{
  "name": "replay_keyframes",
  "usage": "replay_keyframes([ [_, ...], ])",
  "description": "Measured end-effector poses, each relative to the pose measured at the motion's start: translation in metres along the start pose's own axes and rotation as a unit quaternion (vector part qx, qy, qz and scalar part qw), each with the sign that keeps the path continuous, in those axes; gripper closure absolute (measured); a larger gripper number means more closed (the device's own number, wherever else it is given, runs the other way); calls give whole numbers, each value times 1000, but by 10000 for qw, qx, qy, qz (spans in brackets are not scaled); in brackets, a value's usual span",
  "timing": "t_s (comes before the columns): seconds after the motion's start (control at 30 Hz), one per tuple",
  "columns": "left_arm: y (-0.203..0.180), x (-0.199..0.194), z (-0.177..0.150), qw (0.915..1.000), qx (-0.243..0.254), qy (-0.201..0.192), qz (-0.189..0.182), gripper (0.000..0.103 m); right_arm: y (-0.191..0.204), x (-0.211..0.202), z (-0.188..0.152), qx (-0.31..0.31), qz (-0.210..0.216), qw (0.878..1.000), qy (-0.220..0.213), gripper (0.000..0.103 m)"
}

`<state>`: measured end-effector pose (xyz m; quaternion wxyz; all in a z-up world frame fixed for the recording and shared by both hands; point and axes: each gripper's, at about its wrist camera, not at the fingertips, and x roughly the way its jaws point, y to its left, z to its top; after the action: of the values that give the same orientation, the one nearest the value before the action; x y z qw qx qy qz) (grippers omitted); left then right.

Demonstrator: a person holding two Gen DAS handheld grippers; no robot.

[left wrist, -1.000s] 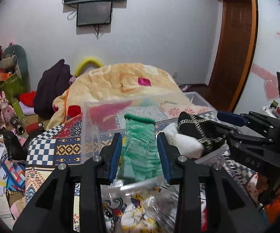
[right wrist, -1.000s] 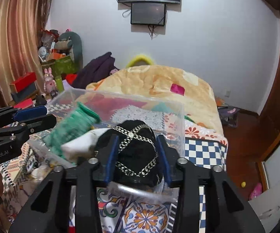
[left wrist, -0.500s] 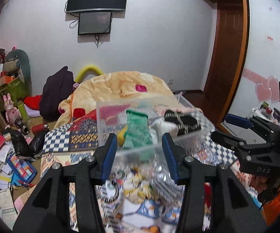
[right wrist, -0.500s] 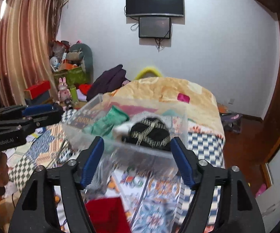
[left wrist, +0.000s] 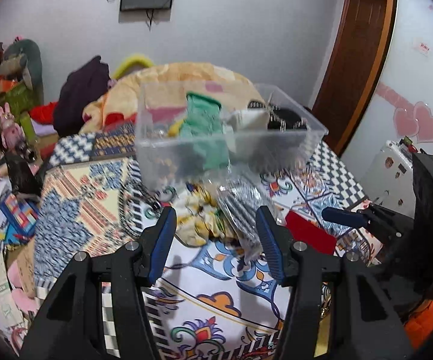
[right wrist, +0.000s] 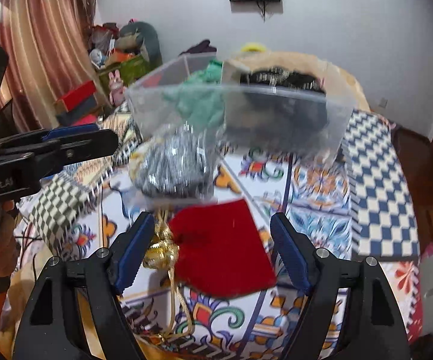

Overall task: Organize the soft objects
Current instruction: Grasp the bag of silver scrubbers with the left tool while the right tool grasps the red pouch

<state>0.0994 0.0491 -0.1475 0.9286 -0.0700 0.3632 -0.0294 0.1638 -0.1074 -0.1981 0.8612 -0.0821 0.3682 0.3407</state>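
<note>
Patterned bedcover (left wrist: pixel 216 300) carries a clear plastic bin (left wrist: pixel 225 147) at 12 o'clock; inside it lie a green knit piece (left wrist: pixel 204 117), a white piece (left wrist: pixel 248 117) and a black hat (left wrist: pixel 287 118). Before its near edge lie a crinkled bag (right wrist: pixel 174 165) and a red pouch (right wrist: pixel 225 246). Left gripper (left wrist: pixel 216 240) and right gripper (right wrist: pixel 210 249) both hover wide open, holding nothing.

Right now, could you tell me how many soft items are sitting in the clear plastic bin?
3 visible in the clear plastic bin: a green knit piece at the middle, a white item beside it, and a black patterned item at the right end. More may be hidden beneath them.
</note>
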Motion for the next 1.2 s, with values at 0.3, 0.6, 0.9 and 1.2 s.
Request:
replay_keyframes([
  [0.3,-12,32,-7,9993,-107,309,-182,48,-3,4,-8,-39,102,9999,32,26],
  [0.6,-21,49,0,9984,-151,361,-414,57,-2,-2,-17,-114,-57,9999,-95,45],
  [0.9,-17,39,0,9983,-180,232,-510,86,-11,-11,-16,34,2,9998,-201,76],
  [1.2,-11,-2,5,9986,-185,-253,-428,90,-19,-25,-9,202,-231,9986,-427,84],
])
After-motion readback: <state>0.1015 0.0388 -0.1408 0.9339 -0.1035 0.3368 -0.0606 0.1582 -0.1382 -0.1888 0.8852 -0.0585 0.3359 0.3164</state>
